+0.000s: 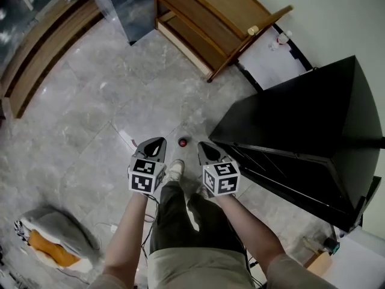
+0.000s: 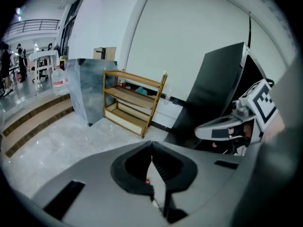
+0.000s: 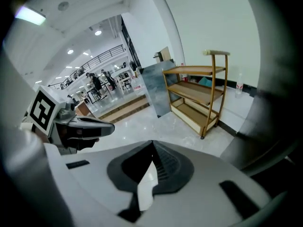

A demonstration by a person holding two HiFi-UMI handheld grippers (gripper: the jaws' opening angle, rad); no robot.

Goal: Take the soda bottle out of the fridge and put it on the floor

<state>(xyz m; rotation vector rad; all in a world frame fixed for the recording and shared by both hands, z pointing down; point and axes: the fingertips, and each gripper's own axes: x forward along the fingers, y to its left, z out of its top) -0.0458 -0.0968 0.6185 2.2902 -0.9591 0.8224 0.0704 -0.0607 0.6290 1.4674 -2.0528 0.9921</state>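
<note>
Head view
- fridge [image 1: 313, 119]: black box, right side of the frame, standing on the surface [image 1: 120, 89] of grey stone-look tile.
- bottle [image 1: 182, 142]: only its red cap shows from above; upright on the surface, just off the fridge's near left corner, outside the fridge.
- left gripper [image 1: 160, 141]: further from the fridge than the bottle is, left of the cap and apart from it.
- right gripper [image 1: 201, 144]: between cap and fridge, near the cap, not touching it.
- shoe [image 1: 175, 169]: pale, under the grippers, on the near side of the cap.
- shelf [image 1: 204, 17]: wooden, against the wall beyond the fridge.
- bag [image 1: 51, 236]: grey and orange, well apart from the fridge, lower left.

Left gripper view
- fingers [image 2: 173, 167]: clenched, tips meeting, nothing gripped; a red speck shows through the slit lower down.
- right gripper [image 2: 201, 131]: in front of the fridge [image 2: 213, 89].
- shelf [image 2: 132, 103]: left of the fridge.

Right gripper view
- fingers [image 3: 170, 167]: clenched tip to tip, nothing between them.
- left gripper [image 3: 109, 128]: at far left, above the tile.
- shelf [image 3: 199, 93]: ahead, by the wall.
</note>
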